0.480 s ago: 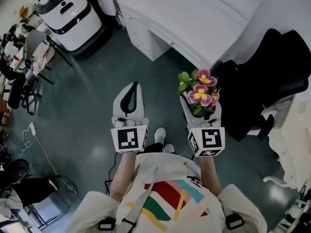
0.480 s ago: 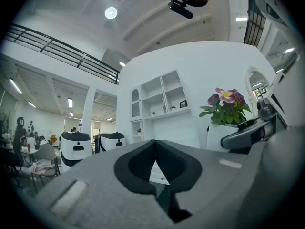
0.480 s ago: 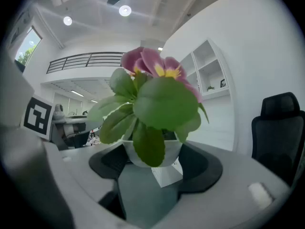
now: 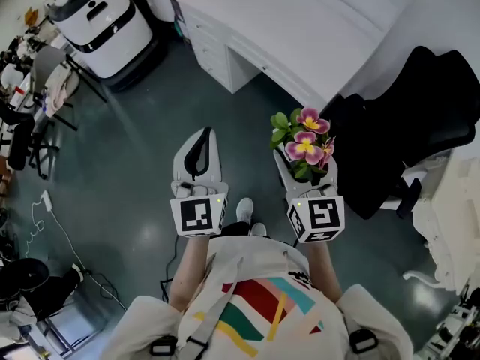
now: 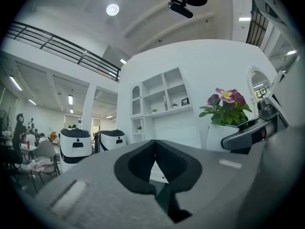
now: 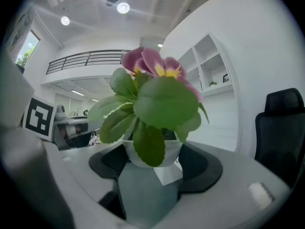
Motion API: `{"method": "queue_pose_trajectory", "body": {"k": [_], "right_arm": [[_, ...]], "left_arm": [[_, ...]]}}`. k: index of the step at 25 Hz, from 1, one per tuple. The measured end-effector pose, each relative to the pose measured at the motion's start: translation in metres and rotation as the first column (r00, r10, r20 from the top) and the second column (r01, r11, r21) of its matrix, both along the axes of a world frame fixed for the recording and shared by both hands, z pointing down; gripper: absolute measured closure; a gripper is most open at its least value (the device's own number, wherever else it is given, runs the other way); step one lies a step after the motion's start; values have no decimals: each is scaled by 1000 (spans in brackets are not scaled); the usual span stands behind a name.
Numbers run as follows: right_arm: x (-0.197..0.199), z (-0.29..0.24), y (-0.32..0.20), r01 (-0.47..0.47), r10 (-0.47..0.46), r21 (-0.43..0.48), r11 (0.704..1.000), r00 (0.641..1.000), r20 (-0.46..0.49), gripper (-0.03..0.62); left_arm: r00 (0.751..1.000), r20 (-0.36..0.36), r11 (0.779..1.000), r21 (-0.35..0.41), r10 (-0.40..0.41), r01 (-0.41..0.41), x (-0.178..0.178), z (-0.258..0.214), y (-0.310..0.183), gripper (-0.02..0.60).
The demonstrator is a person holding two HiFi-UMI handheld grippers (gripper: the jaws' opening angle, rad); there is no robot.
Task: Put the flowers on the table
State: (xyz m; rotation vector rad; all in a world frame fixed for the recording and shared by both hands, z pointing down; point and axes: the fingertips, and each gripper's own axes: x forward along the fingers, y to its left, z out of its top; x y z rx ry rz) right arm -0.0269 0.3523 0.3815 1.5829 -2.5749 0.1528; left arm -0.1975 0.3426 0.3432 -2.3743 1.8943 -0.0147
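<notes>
The right tool (image 4: 307,172) is pinching the potted flowers (image 4: 306,142) upright above the floor (image 4: 135,156), short of the white worktop (image 4: 300,28). The left tool (image 4: 201,150) is holding its jaws pressed together, empty.

No word, number, brand or sign could be read anywhere. The only printed marks were black-and-white square patterns without letters or digits, one on the left cube (image 4: 199,214) and one on the right cube (image 4: 316,217). The coloured stripes on the person's shirt (image 4: 262,306) spelled nothing either.
</notes>
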Motion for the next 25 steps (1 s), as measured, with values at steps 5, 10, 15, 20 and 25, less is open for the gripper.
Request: {"method": "queue_pose_trajectory", "body": {"k": [5, 10, 15, 20, 25], "right_arm": [[-8, -4, -24, -19, 19, 7, 1000, 1000, -1, 270], [-19, -3, -45, -46, 47, 18, 999, 999, -6, 270], [-23, -7, -59, -80, 80, 28, 996, 997, -15, 270], [-21, -2, -71, -95, 95, 14, 995, 995, -28, 270], [-21, 6, -87, -93, 92, 0, 996, 995, -39, 270]], "left_arm": [[1000, -8, 1000, 10, -5, 5, -24, 3, -25, 578], [1000, -13, 999, 32, -16, 16, -50, 1, -52, 578], [1000, -24, 1000, 28, 4, -3, -56, 2, -70, 578], [999, -43, 996, 81, 32, -29, -54, -5, -79, 578], [999, -48, 999, 41, 3, -1, -61, 11, -95, 578]]}}
